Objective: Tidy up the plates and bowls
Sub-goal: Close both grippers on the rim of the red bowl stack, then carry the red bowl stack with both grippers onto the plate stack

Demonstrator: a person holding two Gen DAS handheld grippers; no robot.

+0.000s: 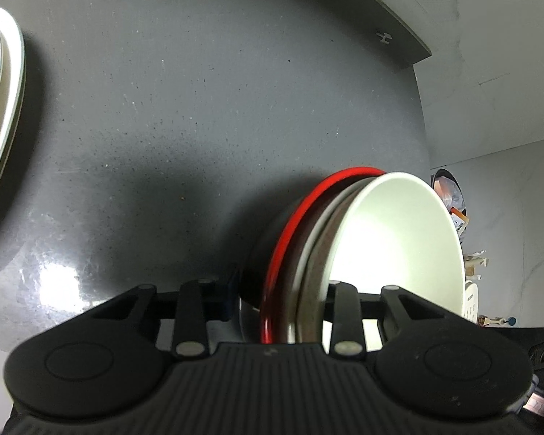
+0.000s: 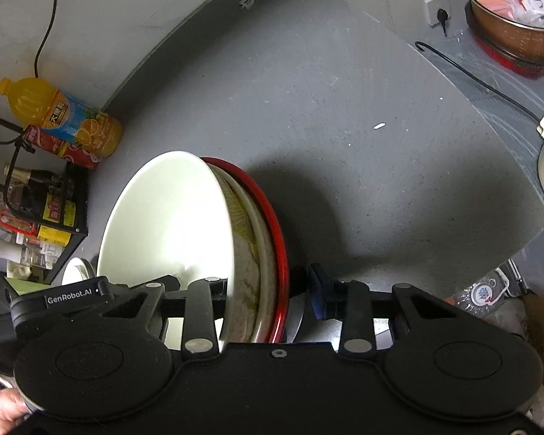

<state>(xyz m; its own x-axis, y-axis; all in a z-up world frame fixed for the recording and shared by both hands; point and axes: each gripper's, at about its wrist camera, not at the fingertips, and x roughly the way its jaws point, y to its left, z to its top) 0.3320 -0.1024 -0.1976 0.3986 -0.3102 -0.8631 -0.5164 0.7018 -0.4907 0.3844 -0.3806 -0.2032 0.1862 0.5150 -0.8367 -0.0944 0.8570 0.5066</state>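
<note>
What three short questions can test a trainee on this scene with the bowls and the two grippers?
1. True or false: the innermost bowl of the stack is black.
2. Which thing is seen beside the counter in the right wrist view? A: a yellow drink bottle. B: a kettle. C: a frying pan.
3. What stands between the fingers of the left gripper and also of the right gripper?

Key:
1. False: it is the white bowl.
2. A.
3. The rim of the stack, each gripper on its own side.
</note>
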